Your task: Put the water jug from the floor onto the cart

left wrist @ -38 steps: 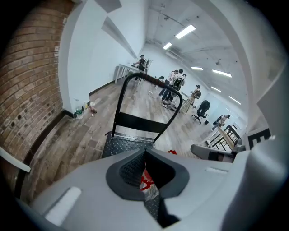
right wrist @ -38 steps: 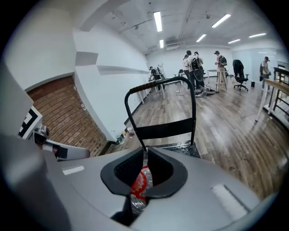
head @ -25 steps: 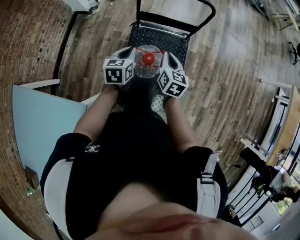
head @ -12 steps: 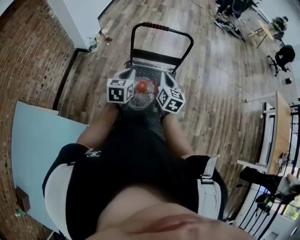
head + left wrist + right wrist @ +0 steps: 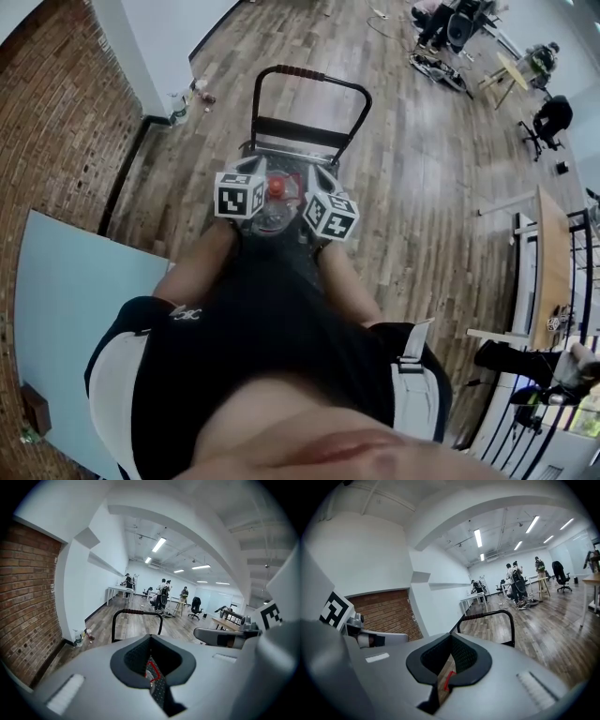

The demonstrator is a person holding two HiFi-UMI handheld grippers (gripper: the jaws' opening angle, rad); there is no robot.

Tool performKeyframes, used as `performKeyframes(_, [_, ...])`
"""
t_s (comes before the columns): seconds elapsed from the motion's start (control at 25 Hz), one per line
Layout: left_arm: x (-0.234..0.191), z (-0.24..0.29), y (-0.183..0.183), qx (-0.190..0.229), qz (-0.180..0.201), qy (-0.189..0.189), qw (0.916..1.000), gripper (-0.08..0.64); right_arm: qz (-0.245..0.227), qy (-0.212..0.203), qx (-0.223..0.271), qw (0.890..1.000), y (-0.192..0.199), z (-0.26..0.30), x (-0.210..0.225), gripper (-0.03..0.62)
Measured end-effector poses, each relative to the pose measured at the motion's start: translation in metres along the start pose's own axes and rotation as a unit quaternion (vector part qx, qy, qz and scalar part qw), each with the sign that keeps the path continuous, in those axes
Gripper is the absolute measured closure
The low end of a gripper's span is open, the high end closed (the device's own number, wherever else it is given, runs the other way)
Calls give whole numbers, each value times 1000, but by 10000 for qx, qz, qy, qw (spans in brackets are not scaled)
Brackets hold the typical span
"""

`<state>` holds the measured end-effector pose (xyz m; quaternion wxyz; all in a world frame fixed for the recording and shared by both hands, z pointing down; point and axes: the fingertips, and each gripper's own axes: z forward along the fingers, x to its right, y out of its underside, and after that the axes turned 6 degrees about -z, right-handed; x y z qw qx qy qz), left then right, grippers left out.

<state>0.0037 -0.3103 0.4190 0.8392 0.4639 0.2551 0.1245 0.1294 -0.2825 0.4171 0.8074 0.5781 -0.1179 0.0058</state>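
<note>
Left of the cart [image 5: 298,128] a brick wall [image 5: 56,112] stands close. Over the cart's near end the left gripper [image 5: 251,173] and right gripper [image 5: 319,178], both with jaws closed on nothing, appear to squeeze the water jug [image 5: 274,214] between their sides (red cap [image 5: 277,187] up); held by side pressure alone, it could slip and drop short of the cart's deck. Right of the cart, wood floor [image 5: 431,216] lies open.

Beneath me the wood-plank floor [image 5: 412,187] carries the black cart [image 5: 295,131], handle at its far end, and small bottles [image 5: 178,99] beside the wall [image 5: 159,37].
</note>
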Motion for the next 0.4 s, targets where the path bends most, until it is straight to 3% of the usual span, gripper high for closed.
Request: performKeyframes(0.4, [-4,6,8,-153,-79,-17,9998,558,42,-70,-126,9999,8,7,2,578])
